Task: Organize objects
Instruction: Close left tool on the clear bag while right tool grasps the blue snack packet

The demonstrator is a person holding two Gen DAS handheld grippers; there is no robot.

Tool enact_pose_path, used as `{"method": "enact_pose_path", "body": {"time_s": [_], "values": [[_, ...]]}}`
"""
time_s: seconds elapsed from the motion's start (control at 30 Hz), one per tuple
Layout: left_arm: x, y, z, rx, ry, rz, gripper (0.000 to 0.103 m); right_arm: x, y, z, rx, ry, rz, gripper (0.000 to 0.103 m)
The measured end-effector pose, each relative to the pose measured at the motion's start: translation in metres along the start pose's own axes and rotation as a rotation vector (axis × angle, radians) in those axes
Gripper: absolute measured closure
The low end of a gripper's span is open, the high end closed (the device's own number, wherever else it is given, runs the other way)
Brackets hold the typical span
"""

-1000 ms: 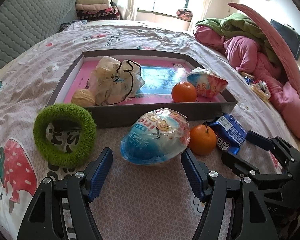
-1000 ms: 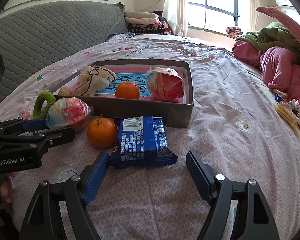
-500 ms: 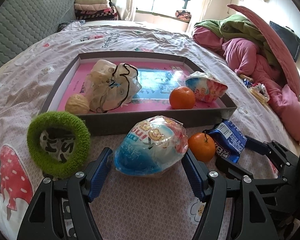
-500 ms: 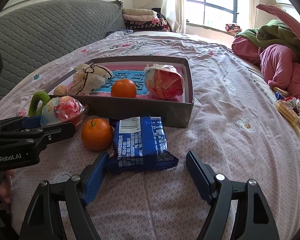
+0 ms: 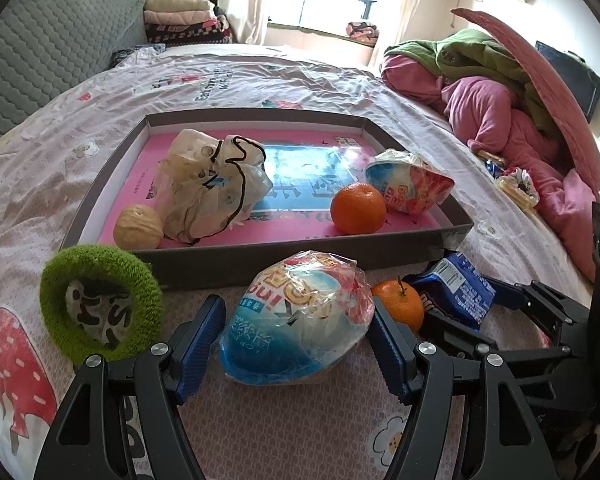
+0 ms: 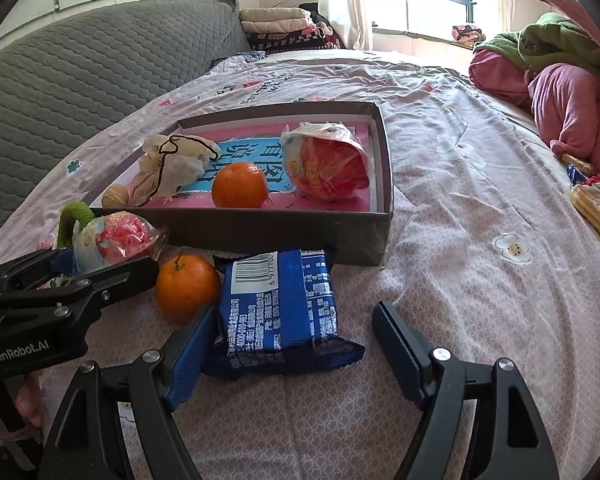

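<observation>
Bedroom sorting roughly half finished. Grey tray (image 5: 220, 268) already holding drawstring pouch (image 5: 216, 184), walnut (image 5: 137, 227), orange (image 5: 358, 208), wrapped snack cup (image 5: 414, 186). Left gripper (image 5: 296, 344) standing wide, straddling wrapped blue cup (image 5: 296, 328) on bedsheet (image 6: 460, 280); right gripper (image 6: 296, 356) spreading wide around blue biscuit packet (image 6: 280, 304). Loose orange (image 6: 186, 286), green ring (image 5: 100, 308) waiting outside tray.

A shallow grey box (image 5: 204, 268) with a pink lining sits on the bed. Inside lie a crumpled drawstring bag (image 5: 212, 184), a walnut (image 5: 138, 227), an orange (image 5: 358, 208) and a wrapped snack cup (image 5: 410, 186) on its side. In front of the box, on the sheet: a green knitted ring (image 5: 100, 312), a second wrapped cup (image 5: 300, 320), another orange (image 5: 400, 308), and a blue snack packet (image 6: 278, 308) lying flat.
</observation>
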State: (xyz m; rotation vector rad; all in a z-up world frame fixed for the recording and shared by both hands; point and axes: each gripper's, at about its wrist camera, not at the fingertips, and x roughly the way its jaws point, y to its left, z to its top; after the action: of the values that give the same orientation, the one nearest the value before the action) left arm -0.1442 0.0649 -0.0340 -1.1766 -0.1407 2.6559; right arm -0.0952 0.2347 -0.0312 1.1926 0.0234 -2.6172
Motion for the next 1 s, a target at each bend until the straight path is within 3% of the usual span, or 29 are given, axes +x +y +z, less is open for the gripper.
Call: {"method": "enact_pose_path", "body": {"time_s": [0.2,0.33,0.47,1.0], "values": [[0.001,-0.003,0.002,0.011,-0.009,0.004,0.031,0.002,0.006,-0.001,-0.029,0.016,-0.031,0.024],[0.001,-0.004,0.003,0.012,-0.011,0.003,0.031,0.0,0.006,-0.003,-0.032,0.01,-0.03,0.035],[0.0,-0.009,0.003,0.034,-0.019,0.01,0.036,-0.002,0.009,-0.004,-0.051,-0.003,-0.041,0.035],[-0.006,-0.013,0.002,0.041,-0.052,-0.011,0.04,-0.009,-0.009,-0.005,0.041,-0.029,0.039,0.036]]}}
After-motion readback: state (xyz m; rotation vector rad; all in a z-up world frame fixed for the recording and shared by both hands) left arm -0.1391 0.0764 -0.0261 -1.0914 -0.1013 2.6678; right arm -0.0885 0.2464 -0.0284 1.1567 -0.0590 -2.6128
